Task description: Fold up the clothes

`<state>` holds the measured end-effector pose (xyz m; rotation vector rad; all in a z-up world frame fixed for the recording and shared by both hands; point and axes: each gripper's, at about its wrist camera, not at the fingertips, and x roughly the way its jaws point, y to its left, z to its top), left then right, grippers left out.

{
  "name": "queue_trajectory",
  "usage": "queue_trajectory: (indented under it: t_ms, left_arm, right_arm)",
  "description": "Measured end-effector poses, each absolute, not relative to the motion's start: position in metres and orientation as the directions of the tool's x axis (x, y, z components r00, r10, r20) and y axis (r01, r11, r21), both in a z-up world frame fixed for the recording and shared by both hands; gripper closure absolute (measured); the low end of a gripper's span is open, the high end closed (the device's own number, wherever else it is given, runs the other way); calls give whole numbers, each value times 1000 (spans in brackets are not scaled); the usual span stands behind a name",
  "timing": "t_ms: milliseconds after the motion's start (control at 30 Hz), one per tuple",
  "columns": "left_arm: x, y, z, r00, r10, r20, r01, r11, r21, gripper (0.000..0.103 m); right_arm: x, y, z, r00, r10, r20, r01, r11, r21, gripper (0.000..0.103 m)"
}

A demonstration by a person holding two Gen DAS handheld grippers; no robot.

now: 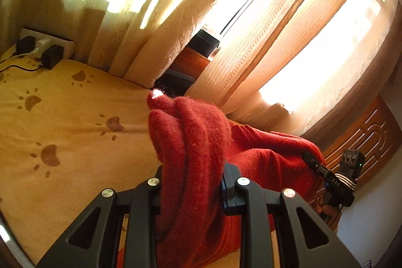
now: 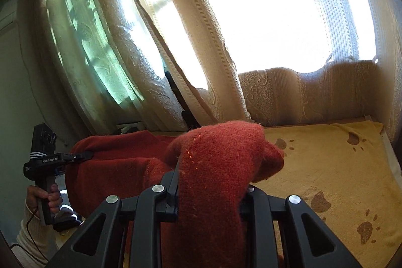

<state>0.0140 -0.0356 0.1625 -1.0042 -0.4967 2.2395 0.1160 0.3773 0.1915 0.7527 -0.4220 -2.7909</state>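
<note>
The red sweater (image 1: 263, 157) hangs stretched left to right above the near edge of the paw-print blanket (image 1: 62, 117), its long axis running between the left gripper (image 1: 192, 182) and right gripper (image 2: 211, 190), each clamped on a bunched end.

The red knitted sweater (image 1: 196, 142) was fuzzy, with a few small sequins glinting on its surface. It hung lifted above the yellow paw-print blanket (image 1: 62, 122), stretched between two raised, bunched corners. Each corner stood up in thick folds, and the cloth between them sagged in a broad span.
</note>
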Motion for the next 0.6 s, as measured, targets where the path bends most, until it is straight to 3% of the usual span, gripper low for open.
queue_trajectory:
  t_ms: [367, 600]
  left_arm:
    - [97, -200, 212, -701, 535, -472, -278, -814, -510, 74]
    - [99, -219, 193, -672, 557, -489, -260, -795, -548, 74]
  right_arm:
    - [71, 237, 246, -791, -458, -405, 369, -886, 281, 77]
    - [72, 229, 226, -768, -454, -451, 358, -889, 285, 77]
